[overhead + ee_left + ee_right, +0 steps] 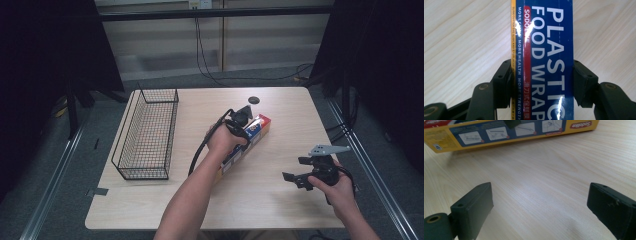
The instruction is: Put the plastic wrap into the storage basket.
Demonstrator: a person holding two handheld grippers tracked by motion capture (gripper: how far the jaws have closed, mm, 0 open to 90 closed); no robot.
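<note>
A long box of plastic food wrap, blue on top with yellow sides, lies slantwise near the middle of the wooden table. My left gripper comes down on it from above. In the left gripper view its jaws press both long sides of the box, so the left gripper is shut on it. My right gripper hovers low over the table's front right part, apart from the box. Its jaws stand wide open with bare wood between them. The box's yellow side lies beyond them.
A black wire basket stands along the table's left side, left of the box. A small dark disc lies near the far edge. Cables run across the floor beyond the table.
</note>
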